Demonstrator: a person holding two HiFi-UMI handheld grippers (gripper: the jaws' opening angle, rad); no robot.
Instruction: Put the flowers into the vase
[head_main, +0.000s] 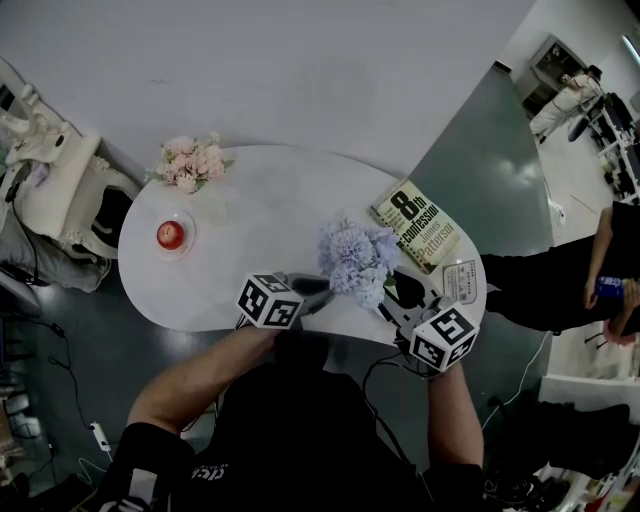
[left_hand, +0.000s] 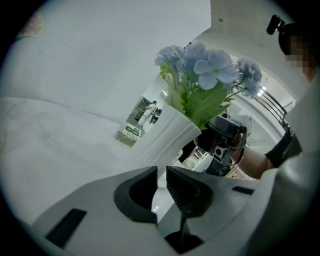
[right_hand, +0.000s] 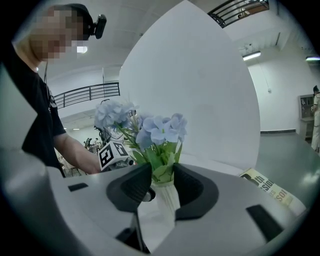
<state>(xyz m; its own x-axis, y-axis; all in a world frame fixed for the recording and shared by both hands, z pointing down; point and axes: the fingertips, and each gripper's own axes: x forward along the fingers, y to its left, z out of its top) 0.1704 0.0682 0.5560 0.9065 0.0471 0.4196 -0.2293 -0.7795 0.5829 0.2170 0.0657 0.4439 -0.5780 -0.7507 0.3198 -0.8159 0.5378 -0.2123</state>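
One bunch of blue hydrangeas (head_main: 357, 262) already stands in the white ribbed vase (left_hand: 165, 137), stems down in its mouth, near the front edge of the desk (head_main: 260, 190). For this bunch the main step looks done. The right hand-held gripper (right_hand: 162, 172) has its jaws a little apart on either side of the leaves at the vase's neck, seemingly not squeezing them. The left hand-held gripper (left_hand: 160, 172) sits by the vase's base, jaws drawn to a narrow slit with nothing visibly caught. What remains, I judge, is backing both away. A pink posy (head_main: 188, 162) sits well apart at the far edge; whether it should follow I cannot tell.
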